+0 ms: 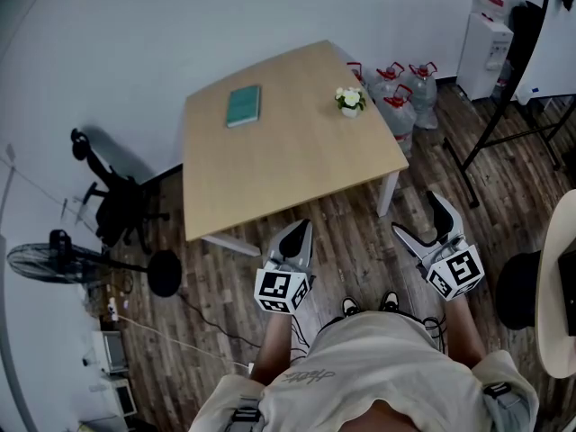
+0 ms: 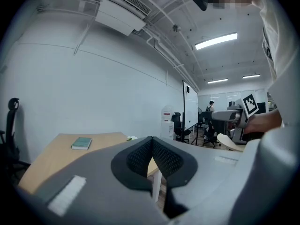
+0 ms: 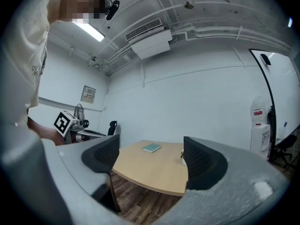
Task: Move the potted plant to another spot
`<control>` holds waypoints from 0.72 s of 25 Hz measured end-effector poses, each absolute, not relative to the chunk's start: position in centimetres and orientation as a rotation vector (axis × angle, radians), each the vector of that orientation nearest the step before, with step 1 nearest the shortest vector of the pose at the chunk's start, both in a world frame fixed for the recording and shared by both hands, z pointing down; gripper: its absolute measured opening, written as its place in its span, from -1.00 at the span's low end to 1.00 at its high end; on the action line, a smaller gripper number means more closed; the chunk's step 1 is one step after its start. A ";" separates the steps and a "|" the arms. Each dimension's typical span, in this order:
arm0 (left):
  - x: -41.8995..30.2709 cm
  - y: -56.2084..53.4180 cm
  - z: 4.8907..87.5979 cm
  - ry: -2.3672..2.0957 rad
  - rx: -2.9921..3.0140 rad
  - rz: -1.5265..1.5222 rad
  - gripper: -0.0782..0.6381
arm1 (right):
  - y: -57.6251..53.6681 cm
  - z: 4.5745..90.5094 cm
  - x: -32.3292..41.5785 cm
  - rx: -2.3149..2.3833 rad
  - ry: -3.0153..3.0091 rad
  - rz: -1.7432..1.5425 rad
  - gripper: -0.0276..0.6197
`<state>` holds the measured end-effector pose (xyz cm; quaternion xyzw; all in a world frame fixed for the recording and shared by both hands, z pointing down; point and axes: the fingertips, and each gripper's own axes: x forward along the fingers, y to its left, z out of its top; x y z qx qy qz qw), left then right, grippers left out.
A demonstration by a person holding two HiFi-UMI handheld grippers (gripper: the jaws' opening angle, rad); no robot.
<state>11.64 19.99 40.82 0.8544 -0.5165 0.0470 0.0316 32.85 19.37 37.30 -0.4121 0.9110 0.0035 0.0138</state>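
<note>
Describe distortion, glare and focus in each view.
Head view: wide-angle curves the floor, corners dim, potted plant small but sharp. Left gripper view: black round border, ceiling light blown out, shut left gripper looms large. Right gripper view: same border, open right gripper shadowed.

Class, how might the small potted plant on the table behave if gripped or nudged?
The potted plant looks small, so probably light. Its flowers rise above a short white pot, so a high nudge might tip it. Petals would likely crush.

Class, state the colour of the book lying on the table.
Teal green. The book shows best in the head view.
</note>
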 end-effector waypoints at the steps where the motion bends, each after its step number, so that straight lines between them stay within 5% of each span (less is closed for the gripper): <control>1: 11.4 20.0 41.0 -1.586 2.632 0.151 -0.73 | 19.3 37.4 32.5 -1.280 2.846 0.013 0.39; 18: 9.2 17.2 43.6 -1.531 2.607 0.179 -0.73 | 17.6 37.8 31.8 -1.404 2.831 0.068 0.15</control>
